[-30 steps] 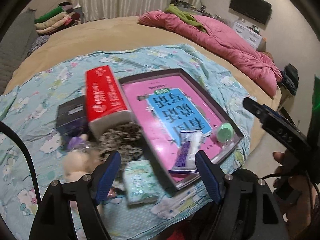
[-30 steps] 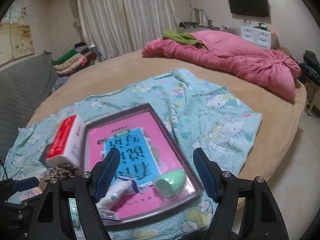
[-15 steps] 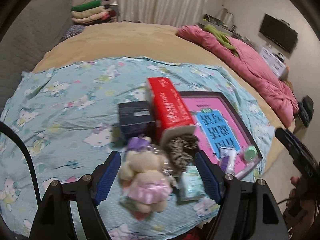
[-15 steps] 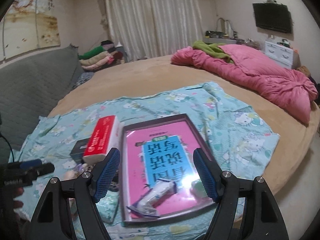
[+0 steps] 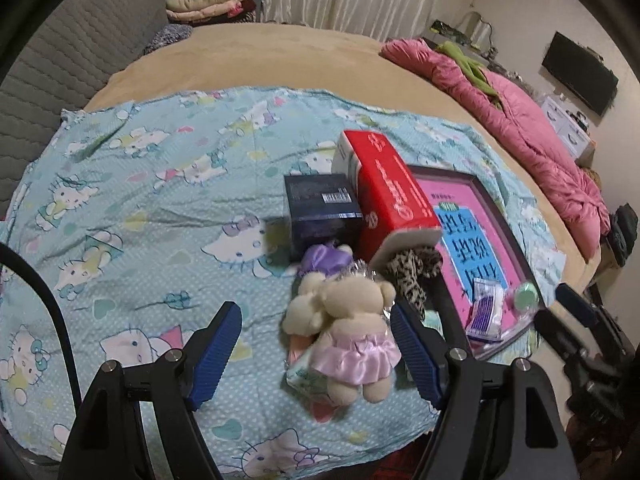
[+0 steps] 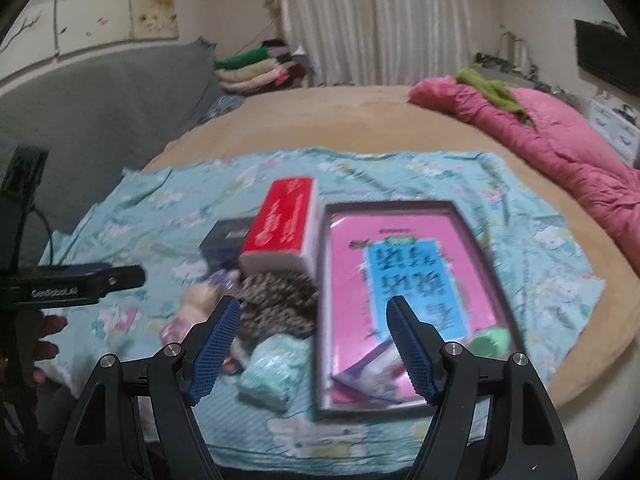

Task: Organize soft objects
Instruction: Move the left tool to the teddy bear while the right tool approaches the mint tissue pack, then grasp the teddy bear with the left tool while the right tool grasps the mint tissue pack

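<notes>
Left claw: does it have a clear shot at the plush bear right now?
Probably yes. The left claw is open and empty, and the plush bear lies on top of the pile just ahead, beside its right finger. Nothing covers it, though the claw would need shifting right to straddle it.

Motion blur is smearing the right wrist view, leaving the plush bear (image 6: 196, 304) indistinct. The red box (image 5: 390, 204) is hiding part of the leopard-print cloth (image 5: 412, 272).
</notes>
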Demonstrator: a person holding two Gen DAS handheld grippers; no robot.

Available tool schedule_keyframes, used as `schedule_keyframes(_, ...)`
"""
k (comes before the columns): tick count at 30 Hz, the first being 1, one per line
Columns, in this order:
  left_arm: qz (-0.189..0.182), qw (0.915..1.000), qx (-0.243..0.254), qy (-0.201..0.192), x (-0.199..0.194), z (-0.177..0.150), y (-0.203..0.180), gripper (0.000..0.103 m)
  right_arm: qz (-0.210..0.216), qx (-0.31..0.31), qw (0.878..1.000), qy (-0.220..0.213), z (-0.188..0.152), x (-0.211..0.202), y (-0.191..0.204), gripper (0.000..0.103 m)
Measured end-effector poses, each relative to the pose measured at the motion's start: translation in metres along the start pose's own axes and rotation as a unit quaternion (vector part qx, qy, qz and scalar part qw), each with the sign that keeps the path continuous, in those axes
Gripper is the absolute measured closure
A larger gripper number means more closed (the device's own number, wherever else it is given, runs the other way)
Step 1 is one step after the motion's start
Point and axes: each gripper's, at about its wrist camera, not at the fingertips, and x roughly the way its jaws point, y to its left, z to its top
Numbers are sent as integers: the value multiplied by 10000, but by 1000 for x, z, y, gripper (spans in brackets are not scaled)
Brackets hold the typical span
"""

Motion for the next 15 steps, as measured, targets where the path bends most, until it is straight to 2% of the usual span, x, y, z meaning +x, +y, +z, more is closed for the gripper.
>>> schedule_keyframes(11, -46, 9981, 330, 513, 43, -17, -27, 27, -41, -684, 9947, 770, -31, 39, 25, 26)
schedule_keyframes(15, -48, 9975, 315, 637, 55, -18, -28, 27, -8, -869, 9913, 987, -39, 51, 30, 26)
